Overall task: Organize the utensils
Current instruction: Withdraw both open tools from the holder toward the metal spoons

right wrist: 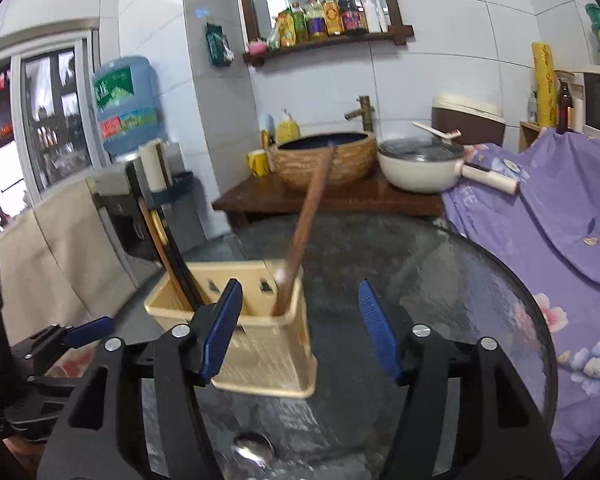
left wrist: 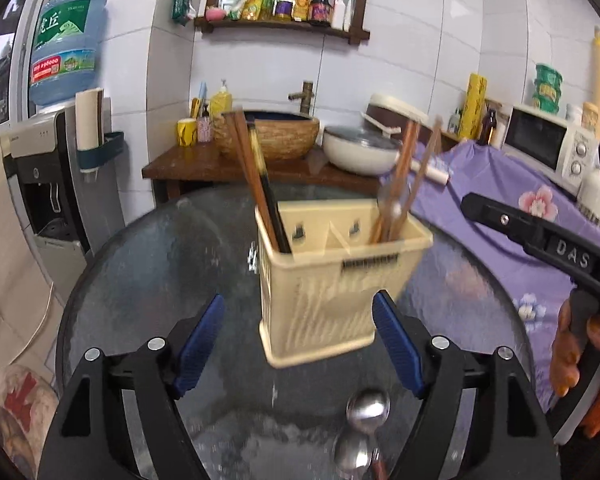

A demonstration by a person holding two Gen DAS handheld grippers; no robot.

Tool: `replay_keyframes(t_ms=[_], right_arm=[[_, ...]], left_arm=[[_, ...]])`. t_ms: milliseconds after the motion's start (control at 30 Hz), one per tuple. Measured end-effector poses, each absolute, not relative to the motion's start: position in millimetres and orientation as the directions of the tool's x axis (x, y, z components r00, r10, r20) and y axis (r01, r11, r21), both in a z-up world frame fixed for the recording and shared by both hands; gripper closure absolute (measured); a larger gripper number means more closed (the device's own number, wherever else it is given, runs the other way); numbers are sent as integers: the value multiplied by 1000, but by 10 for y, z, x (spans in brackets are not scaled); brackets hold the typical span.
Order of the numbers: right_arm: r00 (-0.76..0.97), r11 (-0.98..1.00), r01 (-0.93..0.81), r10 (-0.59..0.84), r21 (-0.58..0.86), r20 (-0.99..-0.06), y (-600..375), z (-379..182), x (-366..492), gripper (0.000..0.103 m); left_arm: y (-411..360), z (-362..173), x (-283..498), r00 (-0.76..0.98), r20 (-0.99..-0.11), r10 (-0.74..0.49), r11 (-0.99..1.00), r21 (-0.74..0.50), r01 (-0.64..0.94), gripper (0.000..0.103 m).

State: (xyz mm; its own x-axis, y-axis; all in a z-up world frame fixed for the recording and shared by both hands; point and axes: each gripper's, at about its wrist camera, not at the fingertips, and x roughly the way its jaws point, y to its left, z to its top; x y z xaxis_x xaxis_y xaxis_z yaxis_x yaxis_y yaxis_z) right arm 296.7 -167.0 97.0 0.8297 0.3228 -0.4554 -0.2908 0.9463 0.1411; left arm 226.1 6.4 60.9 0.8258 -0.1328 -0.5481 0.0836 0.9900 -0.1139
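- Lying nearest on the glass counter (left wrist: 148, 264), two steel spoons (left wrist: 366, 424) sit just below the left hand-held gripper (left wrist: 298, 344), whose jaws gape empty.
- Right hand-held gripper (right wrist: 300, 332) is likewise spread wide, holding nothing.
- Beyond stands the cream utensil caddy (left wrist: 332, 280), chopsticks (left wrist: 260, 184) leaning in its left compartment, wooden-handled utensils (left wrist: 400, 184) in its right.

Bare glass table (right wrist: 440, 280) right of the utensil caddy (right wrist: 260, 344) — spoons (left wrist: 366, 404) lie in front.
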Motion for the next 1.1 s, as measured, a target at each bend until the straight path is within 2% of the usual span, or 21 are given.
replay_keyframes(t_ms=[167,300,467,567,733,867,1100], right_arm=[[797,959,-266,275,96,-537,-1664,535,2767,41],[765,971,-227,229,81,-602,-1694,160,2659,41],[741,982,-170,181,81,-646,-1786,-124,2558,41],[736,984,-157,174,85,-655,-1834,-217,2481,41],[729,984,-153,175,91,-662,-1882,-289,2399,41],[726,983,-156,182,99,-663,-1918,-298,2388,41],[718,980,-166,194,106,-669,-1941,-327,2395,41]], left_arm=[[-56,175,2095,753,-643,-137,990,-107,89,30],[-102,-71,2021,706,-691,-157,986,-151,72,32],[-189,-243,2008,669,-727,-157,983,-183,32,41],[-242,-300,2008,659,-736,-157,980,-198,13,45],[-353,-407,2013,643,-750,-157,977,-212,-9,46],[-407,-443,2029,638,-758,-136,978,-204,-34,58],[-481,-435,2066,636,-764,-107,979,-192,-66,59]])
